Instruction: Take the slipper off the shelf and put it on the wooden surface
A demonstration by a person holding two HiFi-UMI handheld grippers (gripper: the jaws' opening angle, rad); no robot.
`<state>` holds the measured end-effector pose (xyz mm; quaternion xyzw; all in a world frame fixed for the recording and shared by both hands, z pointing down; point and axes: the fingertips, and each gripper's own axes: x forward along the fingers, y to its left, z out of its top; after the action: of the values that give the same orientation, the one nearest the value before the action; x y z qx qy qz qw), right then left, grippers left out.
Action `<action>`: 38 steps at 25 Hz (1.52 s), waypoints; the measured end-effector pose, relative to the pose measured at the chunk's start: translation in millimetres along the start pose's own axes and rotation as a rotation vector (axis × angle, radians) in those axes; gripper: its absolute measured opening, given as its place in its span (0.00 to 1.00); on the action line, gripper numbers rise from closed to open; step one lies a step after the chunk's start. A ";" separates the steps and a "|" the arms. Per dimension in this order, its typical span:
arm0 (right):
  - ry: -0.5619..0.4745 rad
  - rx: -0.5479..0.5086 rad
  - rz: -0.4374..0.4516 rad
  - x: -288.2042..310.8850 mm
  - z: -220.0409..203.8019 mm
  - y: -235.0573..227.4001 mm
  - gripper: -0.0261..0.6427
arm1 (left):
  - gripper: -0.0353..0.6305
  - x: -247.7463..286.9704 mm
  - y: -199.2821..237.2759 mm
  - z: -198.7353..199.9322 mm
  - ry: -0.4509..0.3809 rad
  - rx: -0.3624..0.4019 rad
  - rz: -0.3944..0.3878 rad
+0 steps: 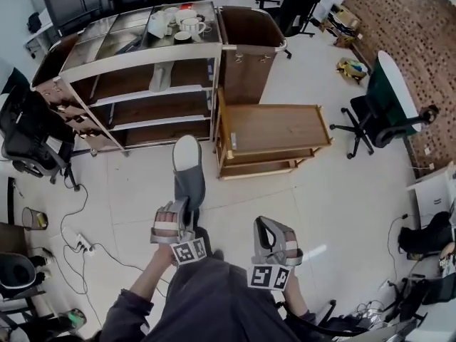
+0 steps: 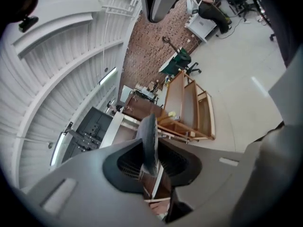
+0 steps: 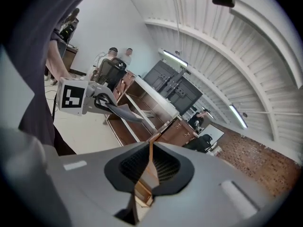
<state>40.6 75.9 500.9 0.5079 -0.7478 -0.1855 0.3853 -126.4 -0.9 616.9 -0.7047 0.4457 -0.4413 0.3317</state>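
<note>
Slipper [image 1: 189, 171], grey: clamped in left tool [image 1: 179, 209], centre frame, above the floor, below shelf [image 1: 142, 91], lower left of wooden bench [image 1: 274, 128]. Right tool [image 1: 273, 228]: jaws together, empty, lower centre.

Shelf [image 1: 142, 54]: one.
Grippers: two, left gripper [image 1: 182, 209] and right gripper [image 1: 269, 226], both in front of shelf.
Slipper [image 1: 189, 173]: one grey, in front of shelf; pale thing [image 1: 162, 75] on shelf's upper tier maybe second, unclear.
Cups [image 1: 192, 26]: about three, on shelf top.
Table [image 1: 274, 128]: one, right of shelf.
Chairs [image 1: 374, 116]: at least three around shelf.
</note>
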 end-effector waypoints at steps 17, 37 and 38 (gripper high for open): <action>0.209 0.105 -0.110 37.7 -161.1 -139.5 0.07 | 0.21 236.6 -113.0 178.3 -0.028 0.103 -0.279; 0.218 0.068 0.149 240.5 -226.1 -269.3 0.07 | 0.52 393.1 -194.2 167.5 0.222 -0.025 -0.494; 0.214 0.069 0.153 241.6 -226.6 -269.8 0.07 | 0.56 390.8 -190.7 167.2 0.218 -0.028 -0.474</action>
<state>335.1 -228.4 557.9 0.4790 -0.7450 -0.0746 0.4582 174.4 -275.4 843.3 -0.7422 0.3074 -0.5738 0.1591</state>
